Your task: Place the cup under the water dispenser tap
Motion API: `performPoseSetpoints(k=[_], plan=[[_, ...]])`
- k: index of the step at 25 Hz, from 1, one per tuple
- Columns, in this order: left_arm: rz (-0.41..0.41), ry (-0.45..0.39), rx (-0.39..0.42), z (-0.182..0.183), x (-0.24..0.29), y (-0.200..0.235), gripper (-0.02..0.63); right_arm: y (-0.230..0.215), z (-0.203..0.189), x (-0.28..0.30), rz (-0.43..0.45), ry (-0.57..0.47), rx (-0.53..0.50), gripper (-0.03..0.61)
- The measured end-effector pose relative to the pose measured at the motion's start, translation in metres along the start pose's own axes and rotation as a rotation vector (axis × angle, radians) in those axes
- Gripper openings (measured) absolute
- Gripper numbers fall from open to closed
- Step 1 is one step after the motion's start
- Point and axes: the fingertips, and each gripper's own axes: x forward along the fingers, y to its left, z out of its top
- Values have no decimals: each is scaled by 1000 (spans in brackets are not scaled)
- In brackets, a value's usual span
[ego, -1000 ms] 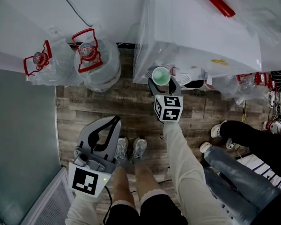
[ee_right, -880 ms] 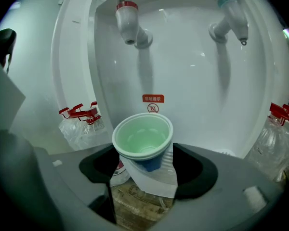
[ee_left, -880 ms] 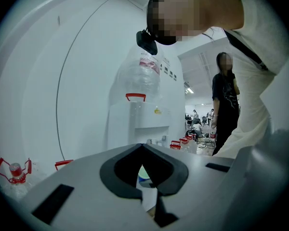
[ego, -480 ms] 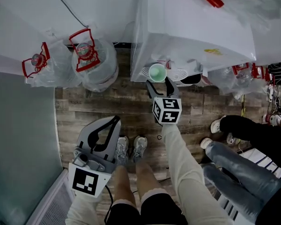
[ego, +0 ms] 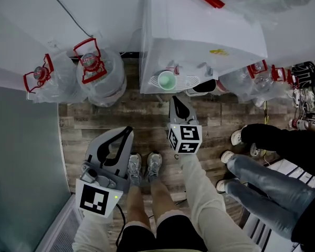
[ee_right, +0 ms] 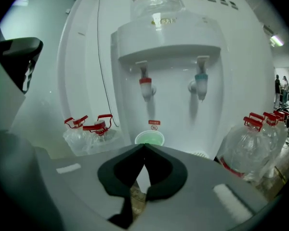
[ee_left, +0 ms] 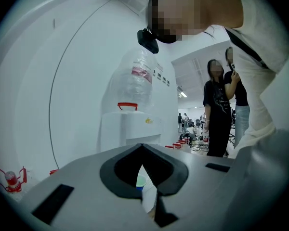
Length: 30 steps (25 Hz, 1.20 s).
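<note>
A green cup point(ego: 167, 80) stands on the drip tray of the white water dispenser point(ego: 199, 30). In the right gripper view the cup point(ee_right: 150, 138) sits below the red tap point(ee_right: 145, 83), with the blue tap point(ee_right: 200, 81) to its right. My right gripper point(ego: 175, 100) is shut and empty, a short way back from the cup; its tips point(ee_right: 144, 147) meet in front of it. My left gripper point(ego: 127, 134) hangs lower left, shut on nothing. Its tips point(ee_left: 142, 146) touch, and the cup point(ee_left: 140, 181) shows through the gap below them.
Two large water bottles with red handles point(ego: 97, 72) stand left of the dispenser, and more bottles point(ego: 252, 75) lie to its right. Another person's legs and shoes point(ego: 252, 161) are at the right. My own shoes point(ego: 144, 167) rest on the wooden floor.
The right gripper let go of the cup, drew back from the dispenser and closed its jaws. The cup stayed on the tray. The left gripper barely moved.
</note>
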Motion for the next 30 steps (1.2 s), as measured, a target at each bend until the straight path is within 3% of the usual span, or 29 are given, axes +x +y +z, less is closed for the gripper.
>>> performPoseSetpoints(k=[8,30], plan=[[-21,-21,2,35,-5,-10,6,10,52,-64,10,-90,35,9],[-33,-64,11,157,-33,-37,5,41,205,-224,-23,-234,-35,9]])
